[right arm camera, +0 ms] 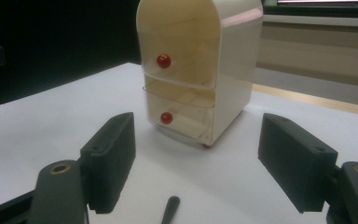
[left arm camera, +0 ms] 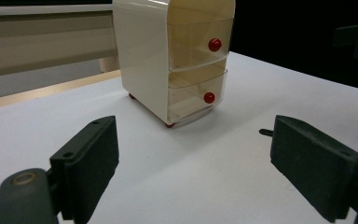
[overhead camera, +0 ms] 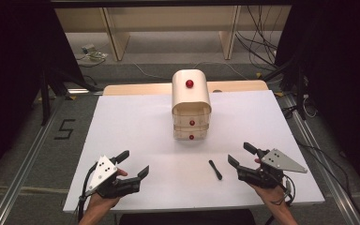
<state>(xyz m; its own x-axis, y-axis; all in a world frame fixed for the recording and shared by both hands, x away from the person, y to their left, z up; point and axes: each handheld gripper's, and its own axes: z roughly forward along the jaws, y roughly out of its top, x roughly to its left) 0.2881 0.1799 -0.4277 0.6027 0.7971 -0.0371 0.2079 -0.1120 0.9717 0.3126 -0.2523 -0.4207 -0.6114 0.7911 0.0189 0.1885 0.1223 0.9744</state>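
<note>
Jaws on your left gripper (overhead camera: 132, 162) and right gripper (overhead camera: 238, 155) are standing released. The thin black pen (overhead camera: 215, 169), lying near the table's (overhead camera: 136, 122) front edge, looks light and slippery; pinch mid-shaft.

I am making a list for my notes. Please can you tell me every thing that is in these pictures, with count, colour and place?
drawer box: one, cream, far middle of the table, drawers shut
knobs: three, red, on the box top and both drawer fronts
pen: one, black, lying near the right gripper
table: one, white top
left gripper: one, black, near left, jaws open and empty
right gripper: one, black, near right, jaws open and empty
</note>
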